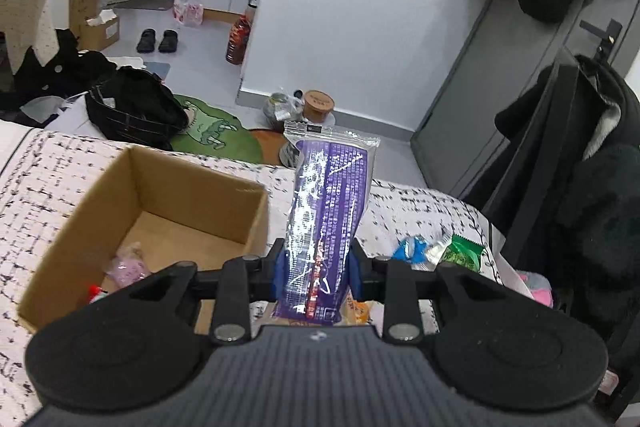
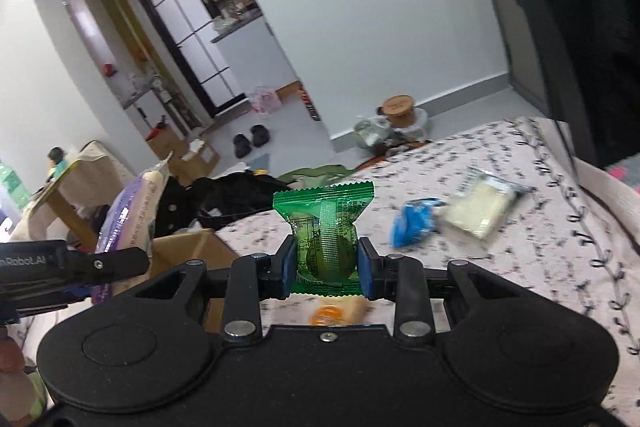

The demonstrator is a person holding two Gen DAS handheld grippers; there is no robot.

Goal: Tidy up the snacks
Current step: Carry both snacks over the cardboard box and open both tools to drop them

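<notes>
You're gripping the long purple packet (image 1: 326, 223) by its bottom end in the left gripper (image 1: 318, 269), the green packet (image 2: 325, 227) pinched in the right gripper (image 2: 326, 273), both above the bed (image 2: 520, 267) beside the cardboard box (image 1: 80, 227), and that tall packet is risking flopping out.

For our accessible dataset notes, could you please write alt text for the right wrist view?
The right gripper pinches a green snack packet upright between its blue pads, above a patterned bedspread. A blue wrapper and a pale packet lie on the bedspread beyond; at left, the left gripper holds a purple packet near a cardboard box.
</notes>
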